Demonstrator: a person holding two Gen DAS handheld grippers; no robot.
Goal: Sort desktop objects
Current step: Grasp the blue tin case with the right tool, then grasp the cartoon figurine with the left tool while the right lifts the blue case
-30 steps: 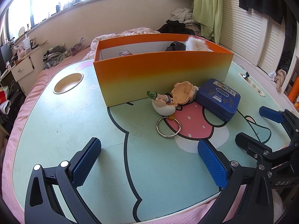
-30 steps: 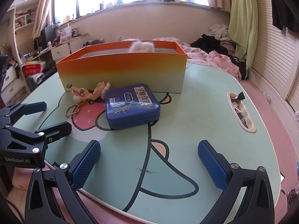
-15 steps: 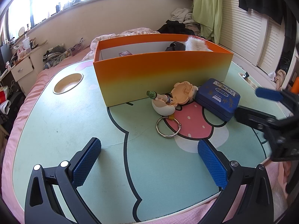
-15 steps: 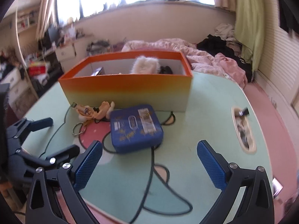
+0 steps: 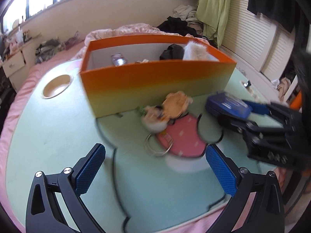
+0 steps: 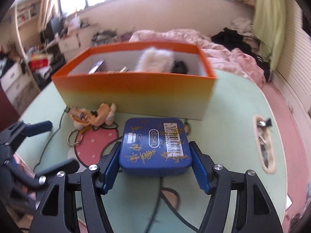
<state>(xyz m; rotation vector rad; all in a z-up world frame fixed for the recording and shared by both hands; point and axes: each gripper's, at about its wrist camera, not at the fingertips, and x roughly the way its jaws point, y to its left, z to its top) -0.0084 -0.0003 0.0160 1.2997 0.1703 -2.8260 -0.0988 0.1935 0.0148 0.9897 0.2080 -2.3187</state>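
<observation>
Right gripper [image 6: 155,161]: your two blue pads have closed in against the left and right sides of the blue tin [image 6: 155,145]; they look to be touching it, so you have it clamped across its width.
Blue tin: it sits low over the green cartoon table mat [image 6: 233,136], just in front of the orange box [image 6: 134,95]. Whether it has left the mat, you cannot tell from here.
Left gripper [image 5: 155,167]: wide open, holding nothing, hovering above the near part of the mat.
Keychain toy [image 5: 167,110]: the peach figure and its metal ring [image 5: 157,147] lie beside the tin, close to the box's front wall, not yet sorted.
Box contents: a white fluffy item [image 6: 155,60], a black item [image 6: 179,67] and a small dark packet [image 6: 98,68] are already inside.
Risk, grip: the pads hold only the near part of the tin's smooth rounded sides. If you tilt on the lift, the far end may sag and slide out.
Risk, box wall: the front wall stands tall right ahead. Carry too low and the tin's leading edge may strike it and shove the box back.
Risk, neighbours: the toy lies close on the left. A sideways sweep could drag it or snag its ring.
Risk, drop spot: the fluffy item fills the middle right of the box, so releasing onto it may leave the tin tipped.
</observation>
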